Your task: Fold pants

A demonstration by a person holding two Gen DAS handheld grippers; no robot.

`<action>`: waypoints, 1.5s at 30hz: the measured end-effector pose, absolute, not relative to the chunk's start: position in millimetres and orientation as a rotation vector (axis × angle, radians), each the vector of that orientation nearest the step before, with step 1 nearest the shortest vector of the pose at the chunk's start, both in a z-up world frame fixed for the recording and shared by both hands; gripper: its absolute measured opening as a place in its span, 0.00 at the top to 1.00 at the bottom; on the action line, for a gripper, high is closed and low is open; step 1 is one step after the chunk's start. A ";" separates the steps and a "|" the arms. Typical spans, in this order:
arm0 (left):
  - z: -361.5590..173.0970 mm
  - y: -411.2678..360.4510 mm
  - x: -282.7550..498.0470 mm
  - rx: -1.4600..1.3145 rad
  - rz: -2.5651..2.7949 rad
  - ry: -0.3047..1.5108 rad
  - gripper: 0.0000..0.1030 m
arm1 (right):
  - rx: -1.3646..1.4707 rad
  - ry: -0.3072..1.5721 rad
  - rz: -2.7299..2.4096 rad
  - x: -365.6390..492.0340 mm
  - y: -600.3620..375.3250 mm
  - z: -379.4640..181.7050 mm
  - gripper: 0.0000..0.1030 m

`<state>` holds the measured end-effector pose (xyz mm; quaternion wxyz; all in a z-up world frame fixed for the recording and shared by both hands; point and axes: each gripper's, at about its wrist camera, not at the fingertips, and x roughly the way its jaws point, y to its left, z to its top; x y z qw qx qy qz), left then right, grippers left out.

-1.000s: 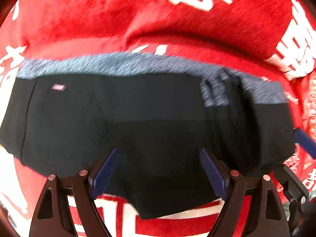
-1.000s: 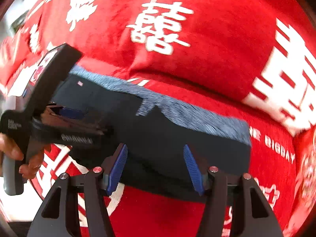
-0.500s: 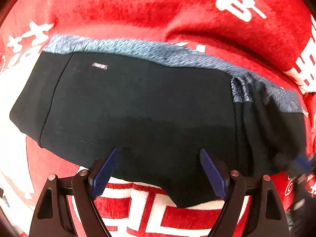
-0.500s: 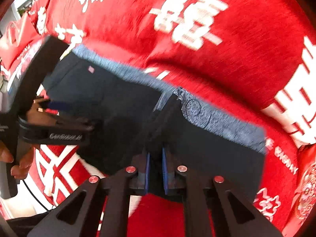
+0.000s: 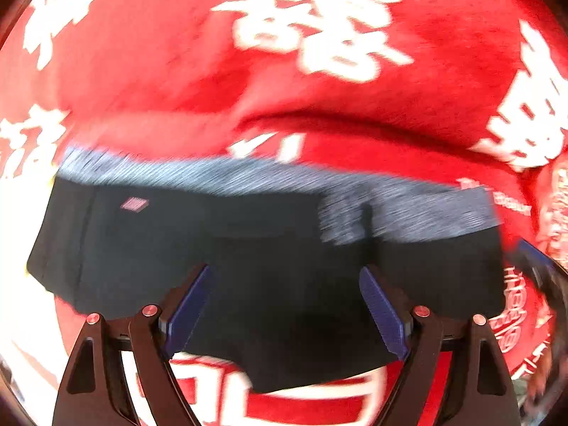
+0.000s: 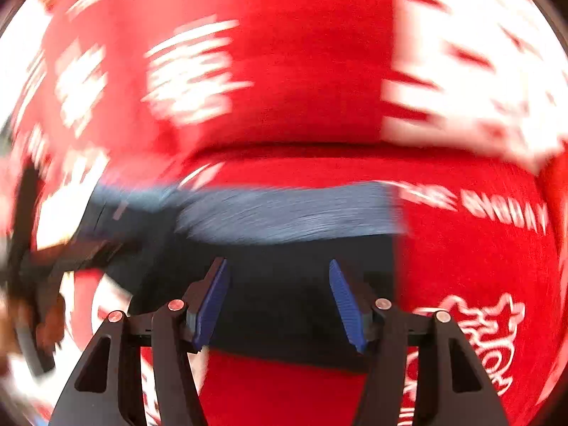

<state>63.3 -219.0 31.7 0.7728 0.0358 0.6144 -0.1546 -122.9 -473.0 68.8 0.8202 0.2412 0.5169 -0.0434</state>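
Note:
Black pants [image 5: 170, 241] with a grey waistband [image 5: 248, 177] lie folded into a wide flat shape on a red blanket [image 5: 159, 81]. My left gripper [image 5: 284, 277] hovers open over their near edge, its blue pads apart and off the cloth. In the right wrist view the same pants [image 6: 284, 248] and the waistband [image 6: 291, 213] are blurred by motion. My right gripper [image 6: 277, 277] hangs over their right half with its jaws opening and no cloth pinched between them. The right gripper's tip [image 5: 539, 266] shows at the right edge of the left wrist view.
The red blanket [image 6: 301, 88] with large white characters covers the whole surface, and a raised fold of it runs behind the pants. The left gripper's dark body [image 6: 28, 266] and a hand show blurred at the left of the right wrist view.
Half a second ago my right gripper was shut on a raised fold of the pants. It has since let go and swung right, and the cloth lies flatter. The left gripper has lifted slightly.

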 end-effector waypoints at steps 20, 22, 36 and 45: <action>-24.6 -263.5 45.2 0.119 -0.340 1.425 0.02 | 0.846 1.206 -0.077 -146.1 -547.1 13.2 0.64; -18.3 -259.0 42.6 0.144 -0.311 1.417 0.02 | 0.732 1.213 -0.071 -148.7 -532.1 30.2 0.63; -1.8 -220.1 3.8 0.143 -0.135 1.434 0.02 | 0.437 1.255 0.096 -146.7 -441.5 63.1 0.48; 17.6 -202.8 -17.6 0.077 -0.015 1.451 0.02 | 0.426 1.348 0.176 -115.9 -399.0 29.6 0.46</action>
